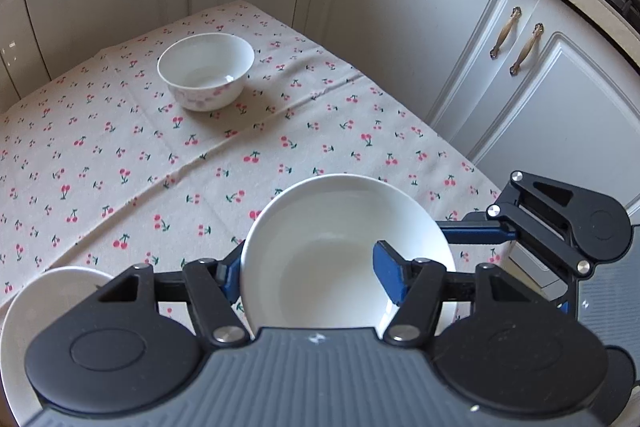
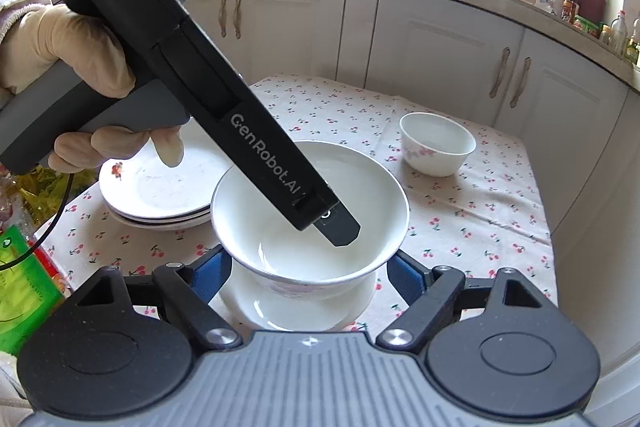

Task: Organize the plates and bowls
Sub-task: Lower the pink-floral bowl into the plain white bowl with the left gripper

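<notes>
The left hand, gloved, is wrapping round the grey handle and tipping the left tongs steeply downward over the cherry-print worktop. Those tongs are pinching the wide white bowl by its wall: one blue pad is sitting inside the bowl, and the other is tucking in behind the rim on the outside. From the right wrist view, the tongs' black body is slanting down from the upper left, and a fingertip is dipping into the bowl's hollow.

The wide bowl is sitting directly over a shallow white dish at the near edge of the worktop. Whether its foot is touching that dish, I cannot tell.

The right tongs are angling down towards the same spot, jaws spread, a blue pad waiting on either side of the shallow dish and under the bowl's flare; the right-side pad is standing clear of the dish, while the left one is very close to it.

To the left, a stack of plates is lying just beside the bowl. Further back, towards the white cupboards, a small flower-patterned bowl is standing upright, well apart.
</notes>
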The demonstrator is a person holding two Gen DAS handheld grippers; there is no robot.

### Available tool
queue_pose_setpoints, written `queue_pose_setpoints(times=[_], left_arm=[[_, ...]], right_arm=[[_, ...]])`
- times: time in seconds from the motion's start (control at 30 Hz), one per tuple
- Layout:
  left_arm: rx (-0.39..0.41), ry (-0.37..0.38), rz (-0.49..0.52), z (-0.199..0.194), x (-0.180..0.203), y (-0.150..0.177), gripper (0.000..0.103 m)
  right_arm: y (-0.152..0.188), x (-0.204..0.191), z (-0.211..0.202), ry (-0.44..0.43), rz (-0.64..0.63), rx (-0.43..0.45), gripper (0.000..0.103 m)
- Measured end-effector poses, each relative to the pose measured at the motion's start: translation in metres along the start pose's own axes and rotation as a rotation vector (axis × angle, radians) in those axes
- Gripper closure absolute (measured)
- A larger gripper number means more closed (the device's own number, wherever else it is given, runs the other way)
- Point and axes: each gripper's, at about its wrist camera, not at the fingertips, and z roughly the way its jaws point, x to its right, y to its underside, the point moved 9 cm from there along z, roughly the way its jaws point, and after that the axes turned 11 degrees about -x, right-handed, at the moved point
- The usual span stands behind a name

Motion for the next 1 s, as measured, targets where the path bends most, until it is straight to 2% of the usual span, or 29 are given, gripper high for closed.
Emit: queue_pose_setpoints(times=[0.47, 0.83, 1.0], left_arm=[[-0.013, -0.009, 0.041, 0.011, 0.001, 0.008, 0.040], [-0.006, -0.043, 0.089, 0.014, 0.005, 0.008, 0.039], [0.004, -0.087, 0.152, 0.016, 0.009, 0.010, 0.039]], right_arm=[[0.015, -0.008, 0.009, -0.005, 0.003, -0.036, 0.015], [0.015, -0.001, 0.012, -0.031, 0.034, -0.043, 0.015], [0.017, 0.001, 0.015, -0.038, 0.042, -0.049, 0.015]])
